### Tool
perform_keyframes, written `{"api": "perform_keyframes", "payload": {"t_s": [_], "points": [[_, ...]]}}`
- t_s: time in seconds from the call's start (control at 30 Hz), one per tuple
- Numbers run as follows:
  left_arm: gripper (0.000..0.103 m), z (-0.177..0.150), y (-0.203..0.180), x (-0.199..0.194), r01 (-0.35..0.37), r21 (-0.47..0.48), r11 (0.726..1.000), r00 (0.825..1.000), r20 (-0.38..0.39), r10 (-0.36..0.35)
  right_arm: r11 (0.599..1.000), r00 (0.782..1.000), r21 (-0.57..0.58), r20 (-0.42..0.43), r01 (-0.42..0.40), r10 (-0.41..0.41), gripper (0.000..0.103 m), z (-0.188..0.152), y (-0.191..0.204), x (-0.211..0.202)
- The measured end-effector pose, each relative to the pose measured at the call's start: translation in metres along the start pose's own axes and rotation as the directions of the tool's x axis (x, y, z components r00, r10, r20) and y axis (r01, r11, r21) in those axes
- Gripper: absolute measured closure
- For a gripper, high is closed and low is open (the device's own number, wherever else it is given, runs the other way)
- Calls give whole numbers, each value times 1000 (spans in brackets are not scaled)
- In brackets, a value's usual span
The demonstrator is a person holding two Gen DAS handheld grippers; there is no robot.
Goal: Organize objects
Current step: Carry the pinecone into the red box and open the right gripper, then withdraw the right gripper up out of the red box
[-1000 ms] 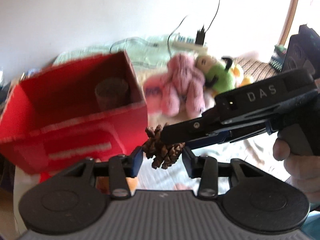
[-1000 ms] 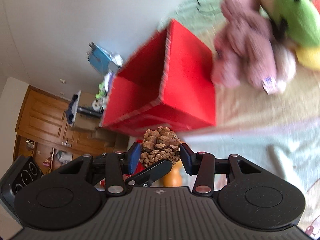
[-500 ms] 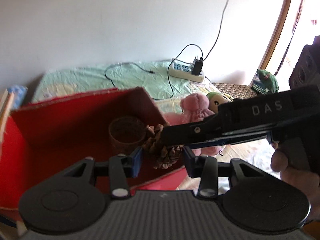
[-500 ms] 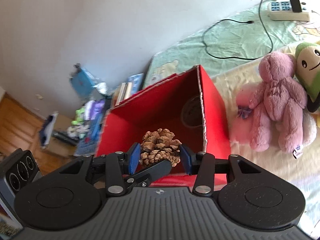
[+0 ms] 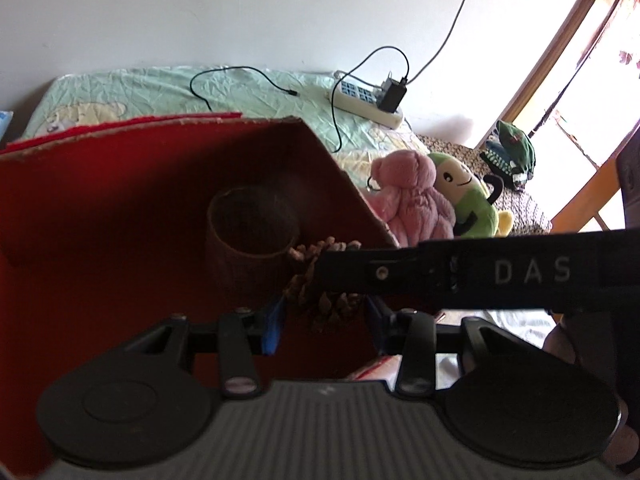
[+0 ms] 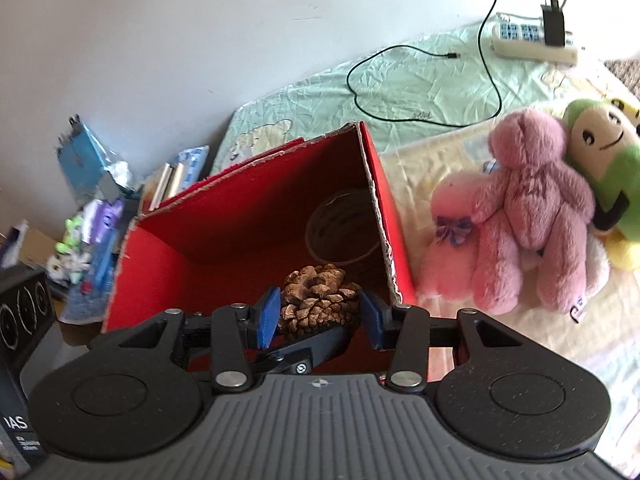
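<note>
A brown pine cone (image 6: 318,298) hangs over the open red cardboard box (image 6: 248,164). My right gripper (image 6: 319,318) is shut on it, blue pads against its sides. One finger of the left gripper (image 6: 308,350) crosses just beneath it. In the left wrist view the same pine cone (image 5: 304,292) sits between the pads of my left gripper (image 5: 324,320), which is also shut on it. The right gripper's black finger (image 5: 440,276), marked DAS, lies across its front. A woven brown cup (image 5: 252,240) stands inside the red box (image 5: 160,124), just behind the cone.
A pink plush bear (image 6: 532,188) and a green plush toy (image 6: 600,140) lie on the bedsheet right of the box. A white power strip (image 6: 532,44) with a black charger and cable lies near the wall. Books and clutter (image 6: 100,216) sit left of the box.
Both grippers carried the pine cone from in front of the box to above its opening and lower toward the inside. The grip on the cone stayed the same.
</note>
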State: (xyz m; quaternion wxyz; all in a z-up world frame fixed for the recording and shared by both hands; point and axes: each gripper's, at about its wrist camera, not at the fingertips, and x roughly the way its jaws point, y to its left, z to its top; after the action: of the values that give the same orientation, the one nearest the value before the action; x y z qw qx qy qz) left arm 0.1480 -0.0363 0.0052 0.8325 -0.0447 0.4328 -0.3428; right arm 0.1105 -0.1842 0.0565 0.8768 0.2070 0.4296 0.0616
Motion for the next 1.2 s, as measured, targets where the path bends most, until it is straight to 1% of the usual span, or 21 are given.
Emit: {"api": "perform_keyframes", "payload": {"t_s": [0.1,0.3,0.43,0.5,0.57,0.8,0.9,1.0,1.2], "points": [[61,0,2,4,15,6,1000,1000,-17,-15,999,999,-12,15,33,-33,56,-1,3,1],[59,0,8,11,31,2,1000,999,-38,-31,998,997,-14,38,64,-63,56,-3,7,1],[55,1,13,13,43,-5,999,998,-45,-43,997,996,-9,56,70,-70,55,-5,8,1],[57,1,14,14,34,-1,999,998,-47,-34,997,995,-11,64,74,-73,54,-7,9,1],[57,1,15,17,11,3,1000,998,-54,-11,997,995,-12,70,77,-76,54,-7,10,1],[57,-4,29,18,16,-43,999,998,-63,-18,998,994,24,85,62,-64,58,-8,5,1],[57,-5,31,15,-2,-41,999,998,-60,-1,998,996,47,76,49,-52,59,-9,3,4],[58,-6,33,10,-20,-40,999,998,-52,18,998,995,33,83,59,-61,59,-10,6,3],[58,-6,30,5,-99,-32,995,993,-63,96,998,994,27,94,49,-51,59,-13,6,3]]}}
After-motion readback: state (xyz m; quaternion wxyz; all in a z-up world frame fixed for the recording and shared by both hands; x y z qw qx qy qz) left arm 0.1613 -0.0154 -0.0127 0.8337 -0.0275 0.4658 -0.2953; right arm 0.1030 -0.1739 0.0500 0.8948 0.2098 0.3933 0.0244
